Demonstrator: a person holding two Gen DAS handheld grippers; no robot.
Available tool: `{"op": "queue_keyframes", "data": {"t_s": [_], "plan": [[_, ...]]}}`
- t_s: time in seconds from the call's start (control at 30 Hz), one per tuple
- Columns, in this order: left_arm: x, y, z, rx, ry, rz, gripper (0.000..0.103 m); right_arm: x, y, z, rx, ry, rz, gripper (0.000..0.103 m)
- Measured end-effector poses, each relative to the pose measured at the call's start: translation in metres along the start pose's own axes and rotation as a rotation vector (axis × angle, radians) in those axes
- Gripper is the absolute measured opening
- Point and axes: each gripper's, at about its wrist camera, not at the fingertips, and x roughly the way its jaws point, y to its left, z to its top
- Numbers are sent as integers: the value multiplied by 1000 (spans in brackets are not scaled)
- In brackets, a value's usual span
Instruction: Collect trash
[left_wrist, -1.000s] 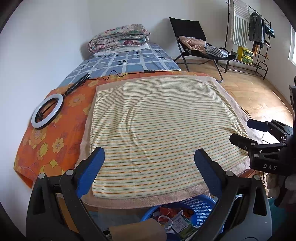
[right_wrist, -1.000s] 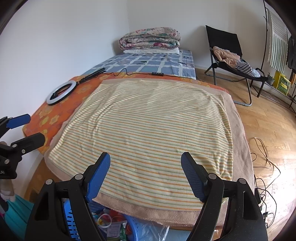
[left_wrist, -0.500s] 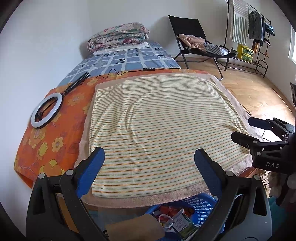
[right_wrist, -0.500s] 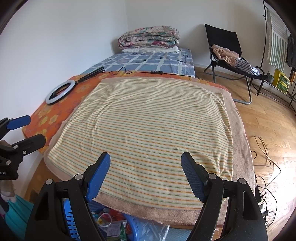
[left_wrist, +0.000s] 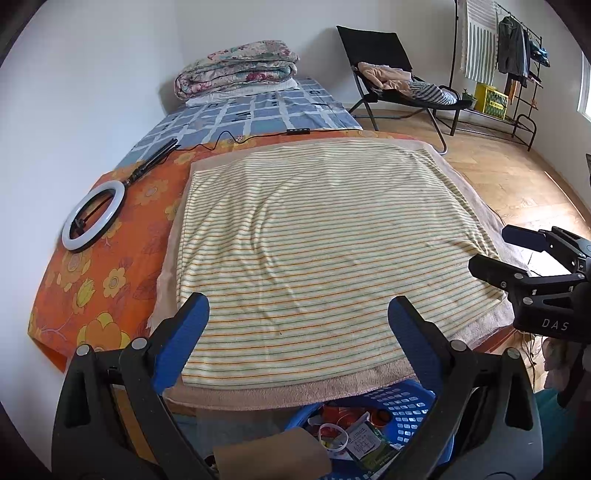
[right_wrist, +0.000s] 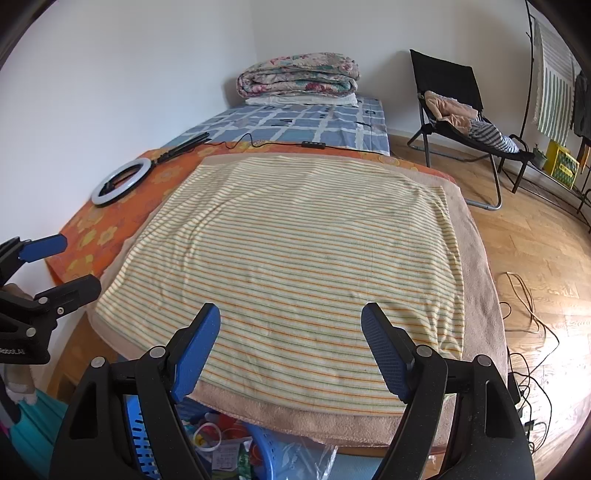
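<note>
Trash (left_wrist: 354, 435) sits nearest us, wrappers and a plastic ring heaped in the blue basket (left_wrist: 406, 406) on the floor just below the bed's near edge, presumably so anything picked off the bed drops straight in. Above it we hold the left gripper (left_wrist: 297, 321) and the right gripper (right_wrist: 290, 328) side by side, both tilted downward over the striped towel (right_wrist: 295, 258), fingers spread wide with nothing between them. We see no litter on the towel. Farther off lie a ring light (left_wrist: 94, 218) and folded quilts (right_wrist: 299, 79).
</note>
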Motion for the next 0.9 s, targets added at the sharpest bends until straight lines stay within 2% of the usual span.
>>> {"op": "queue_keyframes", "data": {"t_s": [0.9], "plan": [[-2, 3, -1, 13, -2, 15, 99, 4, 5, -8, -36, 21, -1, 79]]}}
